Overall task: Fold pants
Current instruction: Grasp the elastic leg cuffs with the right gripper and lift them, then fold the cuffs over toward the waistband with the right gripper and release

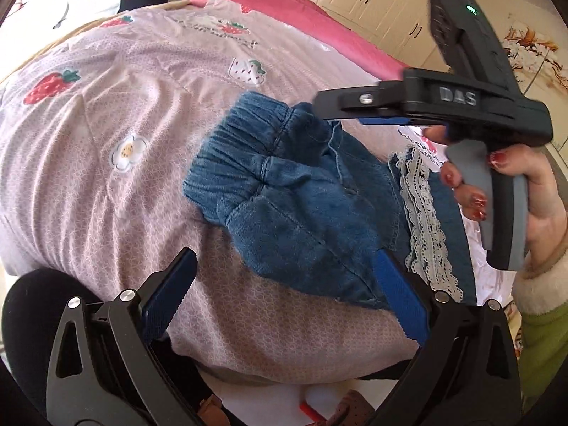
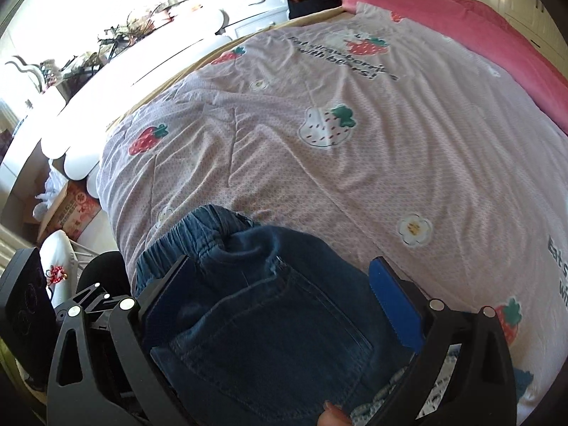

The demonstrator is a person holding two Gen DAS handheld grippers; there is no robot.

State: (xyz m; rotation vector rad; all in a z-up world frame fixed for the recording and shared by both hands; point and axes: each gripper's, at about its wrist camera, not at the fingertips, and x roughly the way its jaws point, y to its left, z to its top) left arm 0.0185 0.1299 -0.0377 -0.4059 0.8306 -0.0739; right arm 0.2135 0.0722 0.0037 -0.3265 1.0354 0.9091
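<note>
Left gripper (image 1: 284, 291) jaws wide | right gripper (image 2: 280, 305) jaws wide | crumpled denim pants (image 1: 294, 191)

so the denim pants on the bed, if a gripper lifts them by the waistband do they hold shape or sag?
Probably sag: the denim pants already lie bunched and creased on the bedspread, so they look floppy. The gathered waistband looks thicker, likely an easier pinch than a flat panel. The lace trim might snag on a pad.
</note>
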